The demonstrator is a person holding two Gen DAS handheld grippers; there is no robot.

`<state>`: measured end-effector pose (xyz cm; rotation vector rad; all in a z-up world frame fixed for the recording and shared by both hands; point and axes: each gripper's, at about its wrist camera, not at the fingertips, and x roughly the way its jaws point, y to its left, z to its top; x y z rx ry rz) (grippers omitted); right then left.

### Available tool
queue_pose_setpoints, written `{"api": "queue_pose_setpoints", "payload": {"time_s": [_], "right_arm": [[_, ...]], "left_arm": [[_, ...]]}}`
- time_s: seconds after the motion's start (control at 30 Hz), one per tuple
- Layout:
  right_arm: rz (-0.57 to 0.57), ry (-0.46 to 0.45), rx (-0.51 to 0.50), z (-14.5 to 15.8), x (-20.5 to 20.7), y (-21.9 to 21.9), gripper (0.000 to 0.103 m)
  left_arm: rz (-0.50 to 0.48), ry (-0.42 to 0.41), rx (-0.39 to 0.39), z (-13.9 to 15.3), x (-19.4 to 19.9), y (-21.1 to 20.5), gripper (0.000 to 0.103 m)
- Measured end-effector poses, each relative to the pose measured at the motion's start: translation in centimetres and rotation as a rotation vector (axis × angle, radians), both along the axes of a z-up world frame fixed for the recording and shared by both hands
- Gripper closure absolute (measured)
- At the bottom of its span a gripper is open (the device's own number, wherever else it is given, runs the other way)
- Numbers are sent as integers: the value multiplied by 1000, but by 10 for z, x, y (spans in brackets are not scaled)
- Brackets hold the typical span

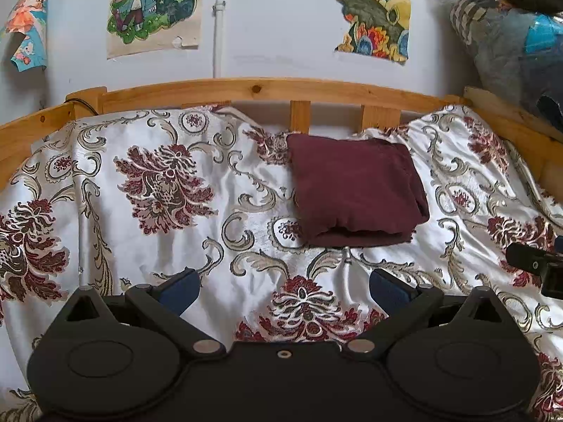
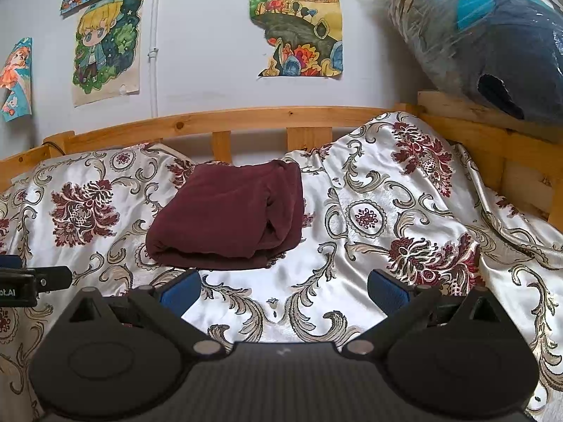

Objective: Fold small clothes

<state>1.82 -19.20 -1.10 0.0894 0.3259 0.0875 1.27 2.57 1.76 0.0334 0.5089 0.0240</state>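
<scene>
One maroon garment [image 1: 355, 190] lies folded into a compact stack on the patterned bedspread [image 1: 147, 190] near the wooden bed rail [image 1: 246, 88], so folding looks finished, while left gripper [image 1: 285, 286] and right gripper [image 2: 284, 286] hover before it, jaws wide and empty.

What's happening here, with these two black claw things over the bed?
A person holds a two-finger gripper in each hand and is folding small clothes on a bed. A maroon garment lies folded into a thick rectangle on the floral bedspread, near the wooden bed rail. The left gripper and right gripper are both open, holding nothing, just short of the garment. The fold looks done.
</scene>
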Motion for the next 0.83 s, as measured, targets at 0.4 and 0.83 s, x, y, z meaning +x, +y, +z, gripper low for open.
{"api": "queue_pose_setpoints", "payload": {"time_s": [0.4,0.83], "right_arm": [[-9,102,105,-12,9,-10,0],[-9,185,77,-24,14,-5,0]], "left_arm": [[-17,149,34,-12,10,0,1],[-18,192,27,-15,14,1,1]]}}
